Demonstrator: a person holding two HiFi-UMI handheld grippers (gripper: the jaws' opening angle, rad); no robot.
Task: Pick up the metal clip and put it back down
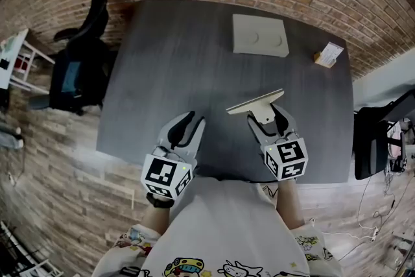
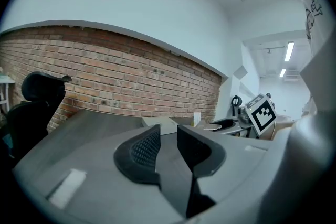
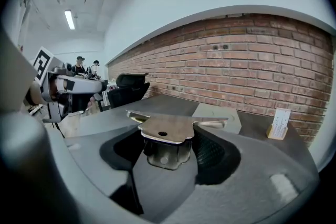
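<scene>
Right gripper [image 1: 267,119] clamped on the metal clip [image 1: 256,103], held off the table [image 1: 175,61].
The clip's folded base sits between the right jaws, and its flat wide plate projects past and above the fingertips. The left gripper [image 1: 187,126], alongside to the left, is released: its jaws stand a narrow gap apart with nothing between them. Ahead of the right gripper lies a beige mat [image 1: 260,35], with a small card stand [image 1: 329,54] further to its right.

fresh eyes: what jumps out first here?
The metal clip, pinched in the right gripper above the dark table near its front edge, flat plate jutting past the jaws. The left gripper is empty beside it, jaws slightly apart. A beige pad and small card stand sit at the far side.
</scene>
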